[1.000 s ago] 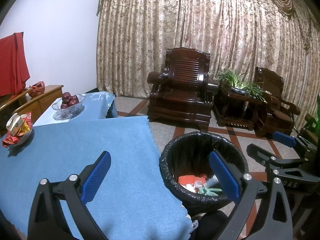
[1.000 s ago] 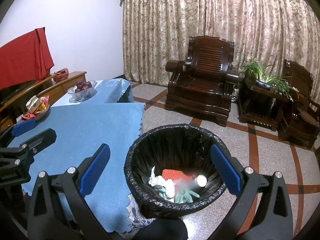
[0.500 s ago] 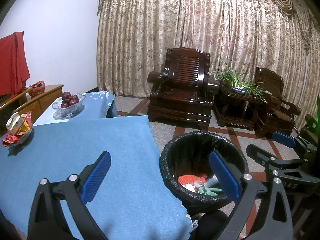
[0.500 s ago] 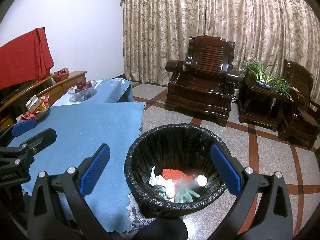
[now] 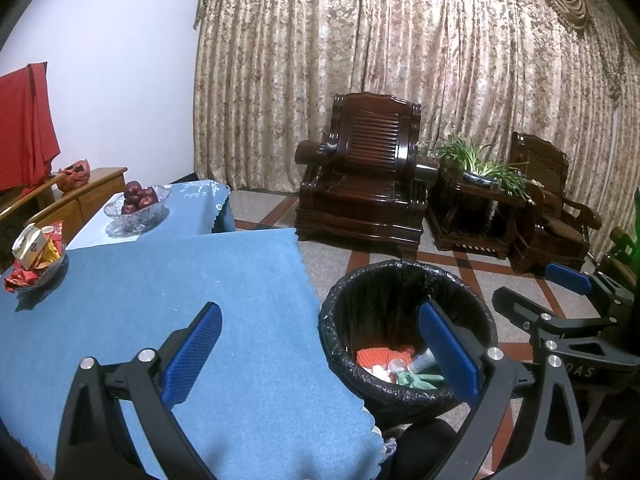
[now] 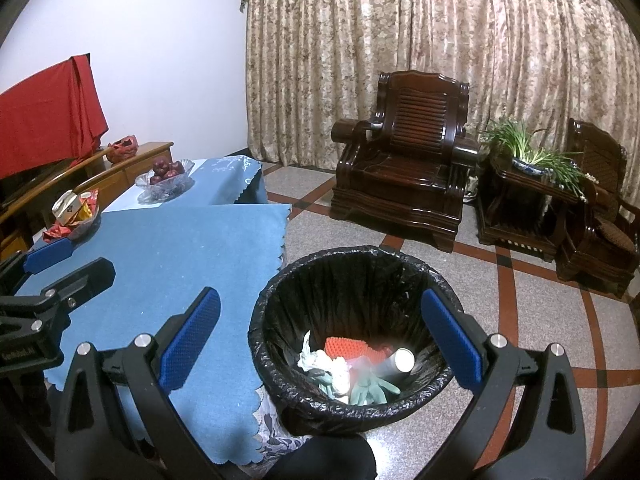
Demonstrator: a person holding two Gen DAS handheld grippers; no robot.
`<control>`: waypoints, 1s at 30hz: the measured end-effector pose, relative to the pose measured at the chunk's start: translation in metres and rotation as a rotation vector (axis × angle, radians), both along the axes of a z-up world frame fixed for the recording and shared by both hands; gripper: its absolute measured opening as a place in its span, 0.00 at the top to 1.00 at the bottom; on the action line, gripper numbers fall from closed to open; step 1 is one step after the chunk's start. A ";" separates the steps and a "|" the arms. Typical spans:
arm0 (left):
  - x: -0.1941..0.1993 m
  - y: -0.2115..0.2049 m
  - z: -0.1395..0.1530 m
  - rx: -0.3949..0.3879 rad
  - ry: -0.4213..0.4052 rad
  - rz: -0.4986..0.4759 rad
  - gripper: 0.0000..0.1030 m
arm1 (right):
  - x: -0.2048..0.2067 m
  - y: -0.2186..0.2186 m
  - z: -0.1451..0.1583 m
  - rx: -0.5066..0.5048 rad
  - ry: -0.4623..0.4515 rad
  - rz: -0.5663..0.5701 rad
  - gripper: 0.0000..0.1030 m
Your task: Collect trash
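Observation:
A black-lined trash bin (image 6: 320,276) stands on the floor beside the blue-clothed table (image 6: 180,248). It holds trash: a red ribbed piece (image 6: 346,350), white crumpled paper (image 6: 320,362), a green glove (image 6: 370,390) and a tube (image 6: 400,362). My right gripper (image 6: 320,344) is open and empty above the bin. My left gripper (image 5: 320,354) is open and empty over the table's right edge, with the bin (image 5: 384,292) to its right. Each gripper shows in the other's view, the left gripper (image 6: 60,264) and the right gripper (image 5: 560,300).
A dish of snack packets (image 5: 36,256) and a glass bowl of red fruit (image 5: 136,204) sit at the table's far left. Dark wooden armchairs (image 5: 372,184), a side table with a plant (image 5: 480,172) and curtains stand behind. The tiled floor (image 6: 540,300) lies right of the bin.

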State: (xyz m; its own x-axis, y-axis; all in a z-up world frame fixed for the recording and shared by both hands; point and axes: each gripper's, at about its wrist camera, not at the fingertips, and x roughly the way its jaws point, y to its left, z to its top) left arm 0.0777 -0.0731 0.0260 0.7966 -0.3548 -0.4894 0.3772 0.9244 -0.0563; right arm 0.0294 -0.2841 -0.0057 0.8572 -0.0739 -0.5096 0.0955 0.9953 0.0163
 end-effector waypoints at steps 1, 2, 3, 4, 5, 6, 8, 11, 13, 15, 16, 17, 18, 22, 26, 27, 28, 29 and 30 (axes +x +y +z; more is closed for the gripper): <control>0.000 0.000 0.000 0.000 0.000 0.000 0.06 | 0.000 0.000 0.000 0.000 0.000 0.000 0.05; 0.000 0.001 0.000 0.000 0.000 0.000 0.06 | 0.000 0.000 0.000 0.000 0.000 -0.001 0.05; 0.000 0.001 0.000 0.001 0.000 0.000 0.06 | 0.000 0.000 0.000 -0.001 0.000 -0.001 0.05; 0.000 0.000 0.000 0.001 0.001 -0.001 0.06 | 0.000 0.000 0.000 0.000 0.000 -0.001 0.05; 0.000 0.000 0.000 0.001 0.001 -0.001 0.06 | 0.000 0.000 0.000 0.000 0.000 -0.001 0.05; 0.000 -0.001 0.001 0.001 0.001 0.000 0.06 | 0.000 0.000 0.000 0.000 -0.001 -0.001 0.05; 0.000 -0.001 0.001 0.001 0.000 0.000 0.06 | 0.000 0.000 0.000 0.000 0.001 0.000 0.05; 0.000 0.000 0.001 0.001 0.001 0.000 0.06 | 0.000 -0.001 0.001 0.000 -0.002 -0.001 0.05; 0.000 0.001 0.001 0.003 0.001 -0.001 0.06 | 0.000 0.000 -0.001 0.000 -0.001 -0.002 0.05; 0.000 0.000 0.000 0.003 0.001 -0.001 0.06 | 0.000 0.000 -0.004 -0.001 -0.002 -0.003 0.05; 0.000 0.002 0.000 0.003 0.001 -0.001 0.06 | 0.000 0.000 -0.005 -0.001 -0.002 -0.003 0.05; 0.000 0.001 0.000 0.003 0.001 -0.001 0.06 | 0.000 0.000 -0.005 -0.001 -0.002 -0.003 0.05; 0.000 0.001 0.000 0.004 0.001 0.000 0.06 | -0.001 0.000 -0.007 -0.002 -0.002 -0.003 0.05; 0.000 -0.001 0.000 0.004 0.001 0.000 0.06 | -0.001 0.000 -0.007 -0.002 -0.002 -0.002 0.05; 0.000 0.000 0.000 0.004 0.003 -0.001 0.06 | -0.001 0.000 -0.008 -0.002 0.000 -0.002 0.05; 0.000 0.000 0.001 0.005 0.004 -0.001 0.06 | -0.001 0.000 -0.008 -0.001 0.000 -0.002 0.05; 0.000 0.000 0.001 0.005 0.004 -0.001 0.06 | 0.000 0.000 -0.007 -0.001 0.000 -0.003 0.05; 0.000 0.000 -0.001 0.005 0.005 -0.002 0.06 | 0.000 0.000 -0.009 -0.001 0.002 -0.003 0.05; 0.000 0.001 -0.002 0.004 0.006 -0.002 0.06 | -0.001 -0.001 -0.010 -0.001 0.002 -0.004 0.05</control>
